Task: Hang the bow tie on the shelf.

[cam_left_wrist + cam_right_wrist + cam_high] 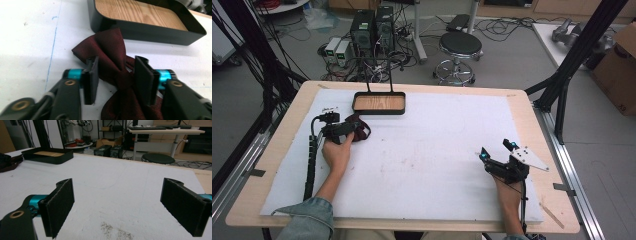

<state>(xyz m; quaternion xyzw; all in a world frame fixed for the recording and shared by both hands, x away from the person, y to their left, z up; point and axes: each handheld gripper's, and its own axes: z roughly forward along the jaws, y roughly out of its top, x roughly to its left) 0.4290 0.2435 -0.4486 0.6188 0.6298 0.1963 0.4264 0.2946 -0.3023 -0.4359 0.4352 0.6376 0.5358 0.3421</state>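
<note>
A dark red woven bow tie [112, 50] lies crumpled just before the black, wood-floored tray [150, 27]. The left claw [116, 80] straddles its knot, pads not yet pressing. The right claw [117, 205] gapes, released.

A wooden table [532, 120] carries a white mat [437, 150] over most of its top. On the mat, near the far edge toward the left corner, sit a black tray [379, 103] and a dark red bow tie [359, 131] just nearer
</note>
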